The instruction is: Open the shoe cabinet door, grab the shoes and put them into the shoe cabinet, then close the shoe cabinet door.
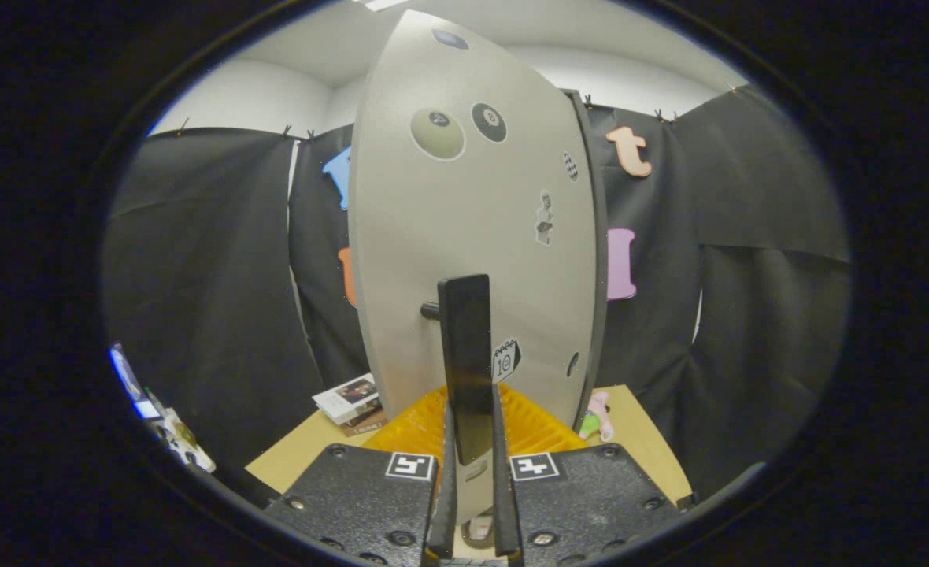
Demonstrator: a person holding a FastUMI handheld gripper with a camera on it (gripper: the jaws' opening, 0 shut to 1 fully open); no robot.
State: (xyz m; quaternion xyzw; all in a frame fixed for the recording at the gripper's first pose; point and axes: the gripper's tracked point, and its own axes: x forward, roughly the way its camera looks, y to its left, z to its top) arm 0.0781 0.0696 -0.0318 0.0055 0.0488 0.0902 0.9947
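- Clamping down on the door handle, the gripper has both fingers pressed against the dark upright bar, one on each side.
- The shoe cabinet door stands edge-near to the camera, a pale panel dotted with stickers, swung out over the table; whether this is the opening pull or the closing push, I cannot tell from here.
- No shoes in plain sight. A small pink and green thing lies by the table's right edge, beyond the door, too small to name.
- An orange ribbed tray sits on the table just past the fingers, under the door's lower edge.
- Some books lie stacked near the table's far left corner.
- Risk, as I judge it: the bar is slim and smooth-looking, so a swing off the hinge's arc could twist it out of the pinch, and the door would stop short.
- Another: the door's bottom edge passes close above the tray and may scrape it.
- Hidden: the cabinet body, its hinge and its inside all sit behind the panel; the handle's lower end disappears between the fingers.
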